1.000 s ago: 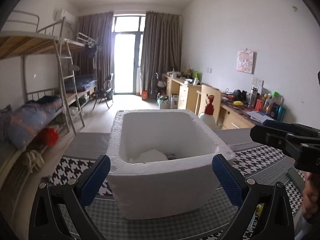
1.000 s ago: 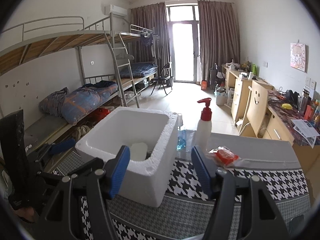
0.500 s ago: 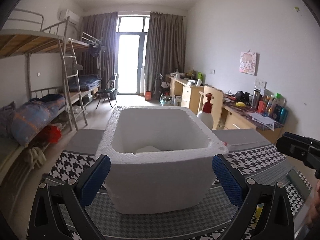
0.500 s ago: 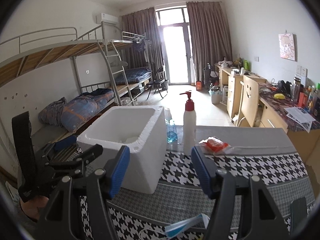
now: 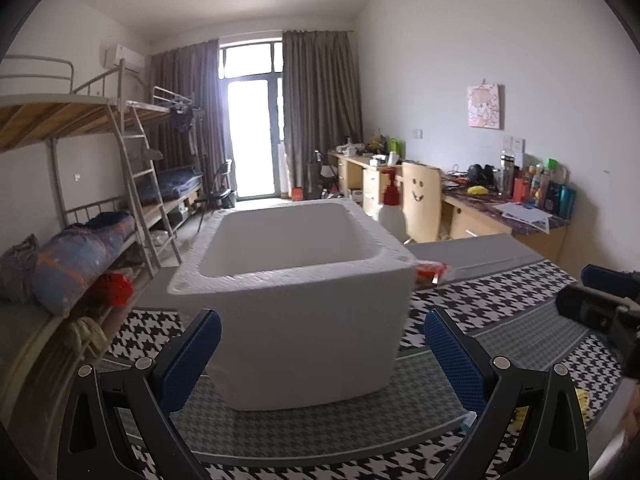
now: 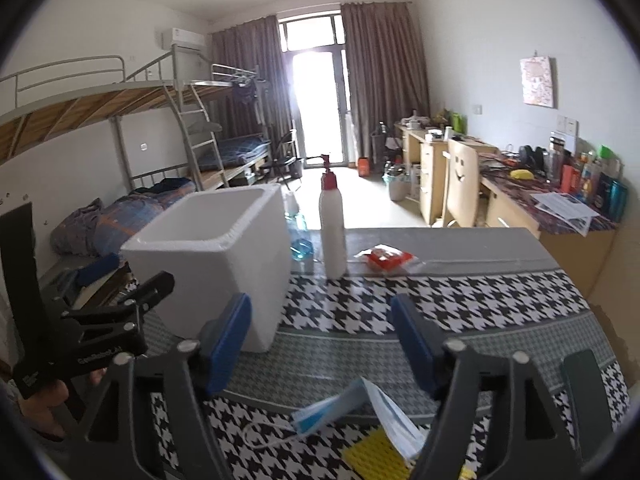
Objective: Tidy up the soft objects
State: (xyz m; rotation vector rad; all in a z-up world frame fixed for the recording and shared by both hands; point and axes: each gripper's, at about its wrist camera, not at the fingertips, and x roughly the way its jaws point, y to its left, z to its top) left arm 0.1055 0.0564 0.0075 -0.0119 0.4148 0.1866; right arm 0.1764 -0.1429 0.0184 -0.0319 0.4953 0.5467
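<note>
A white foam box (image 5: 304, 304) stands on the houndstooth tablecloth (image 6: 420, 304); it also shows in the right wrist view (image 6: 216, 264). My left gripper (image 5: 320, 356) is open and empty, just in front of the box. My right gripper (image 6: 320, 344) is open and empty, above a blue face mask (image 6: 360, 408) and a yellow sponge (image 6: 376, 456) near the table's front edge. A red packet (image 6: 386, 258) lies behind, right of the box.
A white pump bottle with a red top (image 6: 332, 228) and a blue bottle (image 6: 298, 236) stand at the table's far edge. Bunk beds (image 6: 120, 152) are at the left, desks and a chair (image 6: 460, 184) at the right.
Both grippers have pulled back and dropped lower. The box's inside has gone out of sight. The mask and sponge have come into the right wrist view.
</note>
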